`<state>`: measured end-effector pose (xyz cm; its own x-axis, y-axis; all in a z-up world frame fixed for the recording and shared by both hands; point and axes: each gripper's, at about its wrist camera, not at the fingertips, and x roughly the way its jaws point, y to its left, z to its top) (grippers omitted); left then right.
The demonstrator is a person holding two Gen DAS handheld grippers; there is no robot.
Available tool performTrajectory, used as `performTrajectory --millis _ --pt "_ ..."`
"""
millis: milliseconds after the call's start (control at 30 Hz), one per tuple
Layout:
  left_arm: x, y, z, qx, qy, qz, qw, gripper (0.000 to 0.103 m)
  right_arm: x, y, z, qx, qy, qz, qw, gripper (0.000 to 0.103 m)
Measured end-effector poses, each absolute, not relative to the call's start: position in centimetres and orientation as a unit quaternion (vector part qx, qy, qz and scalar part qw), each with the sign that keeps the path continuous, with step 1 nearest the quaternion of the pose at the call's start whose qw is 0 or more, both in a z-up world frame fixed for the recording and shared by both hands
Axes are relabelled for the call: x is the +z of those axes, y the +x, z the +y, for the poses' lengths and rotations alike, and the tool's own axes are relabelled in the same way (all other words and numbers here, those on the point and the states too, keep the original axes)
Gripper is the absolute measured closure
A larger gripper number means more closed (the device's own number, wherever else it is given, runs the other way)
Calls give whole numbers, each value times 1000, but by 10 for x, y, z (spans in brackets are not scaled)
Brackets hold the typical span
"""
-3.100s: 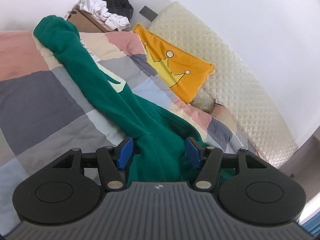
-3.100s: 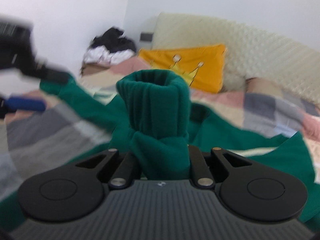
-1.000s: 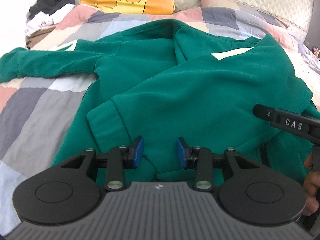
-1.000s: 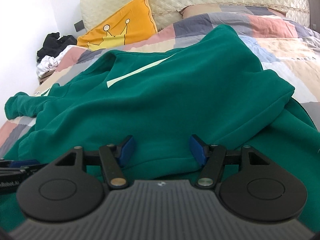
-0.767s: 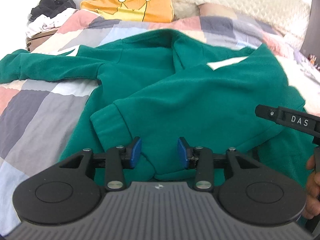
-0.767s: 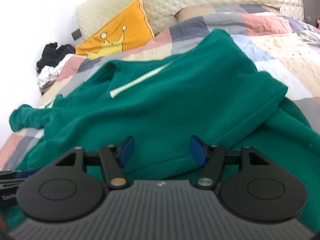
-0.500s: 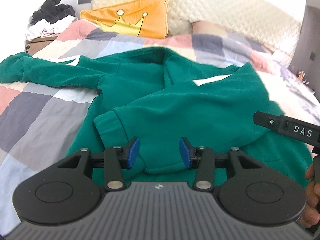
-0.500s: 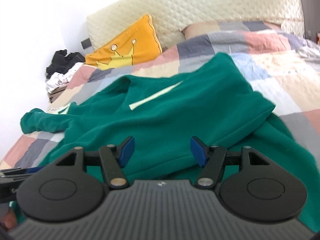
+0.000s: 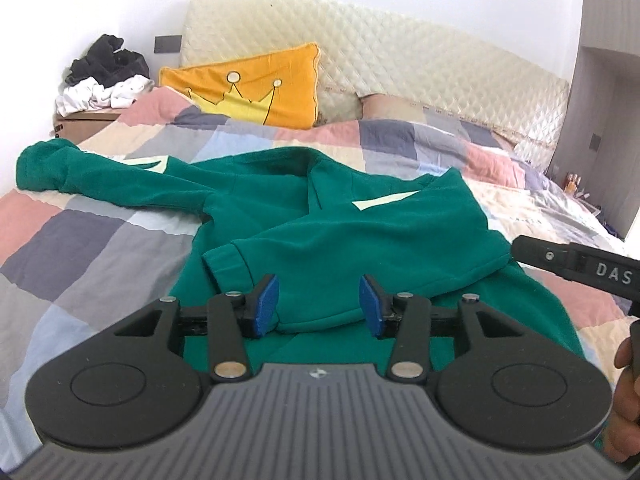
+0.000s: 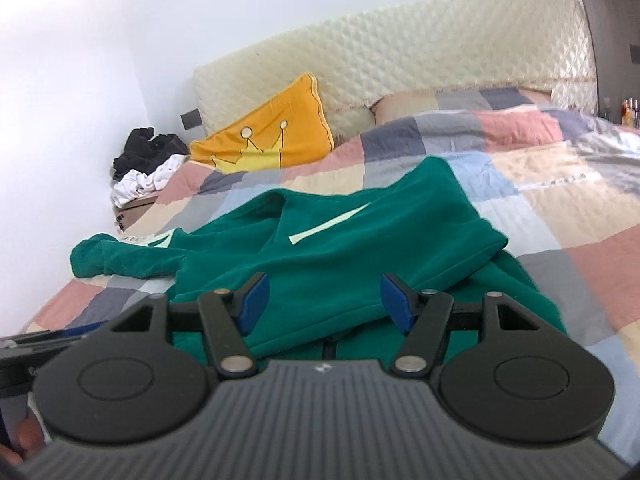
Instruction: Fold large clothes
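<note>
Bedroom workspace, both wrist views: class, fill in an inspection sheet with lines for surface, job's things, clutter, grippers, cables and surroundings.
Surface: patchwork quilt on a bed, lightly rumpled.
Job's things: green sweatshirt lies on the quilt; one sleeve folded across the body, the other sleeve stretched out sideways.
Clutter: orange crown cushion against the headboard; pile of black and white clothes beside the bed.
Grippers: left gripper jaws open, nothing clamped; right gripper jaws open, nothing clamped; both above the sweatshirt's near edge.
Cables: nothing seen.
Surroundings: quilted cream headboard, white wall.
</note>
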<state>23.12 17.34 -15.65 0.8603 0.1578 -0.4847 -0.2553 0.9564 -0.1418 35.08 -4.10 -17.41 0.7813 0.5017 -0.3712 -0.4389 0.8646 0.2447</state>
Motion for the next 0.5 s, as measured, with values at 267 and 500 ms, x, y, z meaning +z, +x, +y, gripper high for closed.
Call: performTrajectory --millis 267,500 --pt "-147 202 163 113 -93 229 962 51 -174 312 -56 253 76 205 943 38" --pt "-138 204 188 125 -115 241 956 48 -173 302 -50 272 81 203 937 39"
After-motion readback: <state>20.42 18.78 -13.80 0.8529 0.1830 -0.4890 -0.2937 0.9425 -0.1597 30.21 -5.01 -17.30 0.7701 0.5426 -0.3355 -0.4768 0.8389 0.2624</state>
